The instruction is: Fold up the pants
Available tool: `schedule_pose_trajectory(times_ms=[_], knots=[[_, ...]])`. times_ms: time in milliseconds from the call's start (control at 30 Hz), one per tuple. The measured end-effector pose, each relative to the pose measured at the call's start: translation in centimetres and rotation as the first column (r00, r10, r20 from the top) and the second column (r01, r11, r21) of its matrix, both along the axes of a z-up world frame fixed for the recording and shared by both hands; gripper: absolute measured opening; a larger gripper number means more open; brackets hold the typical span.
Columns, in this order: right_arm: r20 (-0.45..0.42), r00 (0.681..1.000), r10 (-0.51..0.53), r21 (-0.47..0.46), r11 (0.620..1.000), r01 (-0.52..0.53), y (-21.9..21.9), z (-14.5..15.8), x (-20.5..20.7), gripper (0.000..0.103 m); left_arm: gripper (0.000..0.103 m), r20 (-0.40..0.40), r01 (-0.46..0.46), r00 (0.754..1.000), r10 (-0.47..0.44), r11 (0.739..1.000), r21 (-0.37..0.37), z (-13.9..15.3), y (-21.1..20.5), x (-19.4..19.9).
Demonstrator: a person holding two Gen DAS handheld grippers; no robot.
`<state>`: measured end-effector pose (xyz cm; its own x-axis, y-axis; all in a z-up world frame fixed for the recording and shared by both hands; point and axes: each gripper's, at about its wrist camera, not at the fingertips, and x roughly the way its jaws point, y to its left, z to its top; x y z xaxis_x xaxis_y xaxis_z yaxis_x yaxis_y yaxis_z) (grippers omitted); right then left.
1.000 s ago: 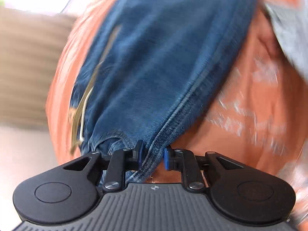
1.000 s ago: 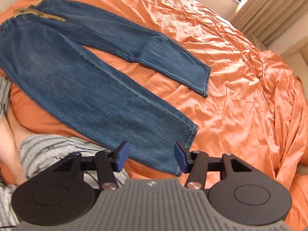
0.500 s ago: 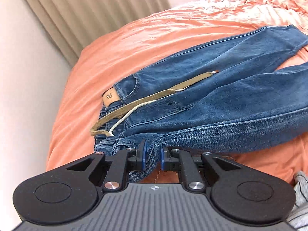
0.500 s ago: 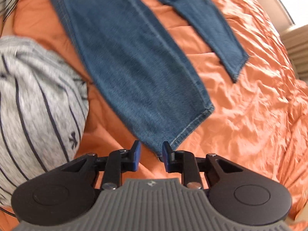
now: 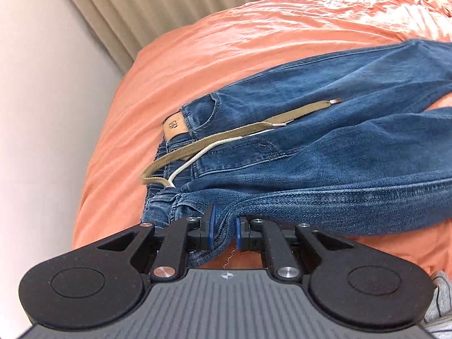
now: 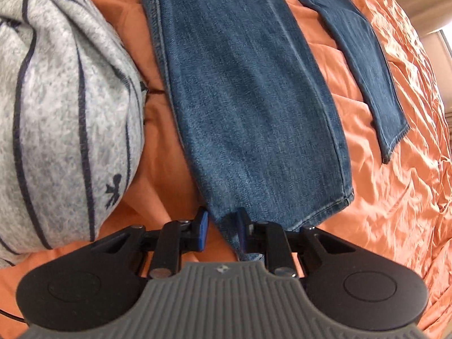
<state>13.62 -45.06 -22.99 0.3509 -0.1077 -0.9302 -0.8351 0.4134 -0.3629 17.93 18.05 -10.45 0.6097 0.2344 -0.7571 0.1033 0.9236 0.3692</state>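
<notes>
Blue jeans (image 5: 325, 152) lie spread on an orange bed, with a tan belt strap (image 5: 226, 138) and a leather patch at the waistband. My left gripper (image 5: 224, 230) is shut on the near waistband corner of the jeans. In the right wrist view the near pant leg (image 6: 254, 99) runs away from me and the far leg (image 6: 367, 45) lies to its right. My right gripper (image 6: 220, 226) has its jaws around the near hem corner, with a gap still showing on the left of the denim.
The orange bedsheet (image 6: 395, 212) is wrinkled on the right. The person's grey striped knee (image 6: 65, 107) sits on the bed left of the near leg. A white wall (image 5: 42, 113) and beige curtains (image 5: 155, 8) stand past the bed's edge.
The left gripper holds the waistband as the view settles over the waist. The right gripper has come down to the near leg's hem and narrowed its jaws around the corner.
</notes>
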Motion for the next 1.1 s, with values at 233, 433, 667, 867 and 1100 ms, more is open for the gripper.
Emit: schedule_pose_trajectory(times_ms=[233,433,667,867,1100], knots=[[0.251,0.956,-0.149,0.115,0.986,0.123,-0.9,6.1,0.3,0.0,0.014,0.055,-0.026,0.998,0.028,0.999,-0.037,1.3,0.5,-0.4],[0.393,0.884,-0.254,0.204,0.961,0.186,-0.9,12.7,4.8,0.0,0.012,0.145,-0.025,0.989,0.033,0.998,-0.052,4.8,0.7,1.1],[0.431,0.818,-0.38,0.296,0.916,0.269,-0.9,16.7,15.0,0.0,0.01,0.195,-0.045,0.979,0.052,0.998,-0.042,8.2,0.3,7.6],[0.399,0.821,-0.409,0.277,0.907,0.318,0.0,13.9,26.3,0.0,0.01,0.127,-0.052,0.99,0.052,0.999,0.0,6.3,-0.6,16.6],[0.33,0.827,-0.455,0.229,0.889,0.397,0.6,6.4,37.7,0.0,0.01,-0.026,-0.061,0.998,0.062,0.998,0.027,-0.7,-0.2,25.7]])
